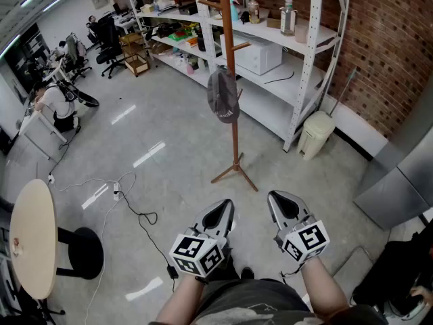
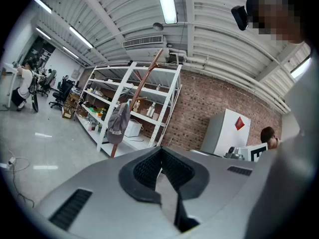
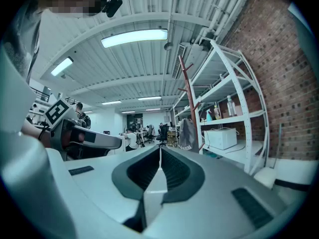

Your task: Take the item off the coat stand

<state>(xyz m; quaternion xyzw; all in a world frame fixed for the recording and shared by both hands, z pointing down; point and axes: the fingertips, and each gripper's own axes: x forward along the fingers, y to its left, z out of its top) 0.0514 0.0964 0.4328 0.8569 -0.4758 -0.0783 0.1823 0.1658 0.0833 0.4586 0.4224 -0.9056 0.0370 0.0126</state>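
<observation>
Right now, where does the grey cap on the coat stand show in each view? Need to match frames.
Head view: grey cap upper centre, hanging on the coat stand.
Left gripper view: cap left of centre, at mid height.
Right gripper view: cap slightly right of centre, small.
Shared landmark: the white box on the shelf, just right of the cap in all three views.
</observation>
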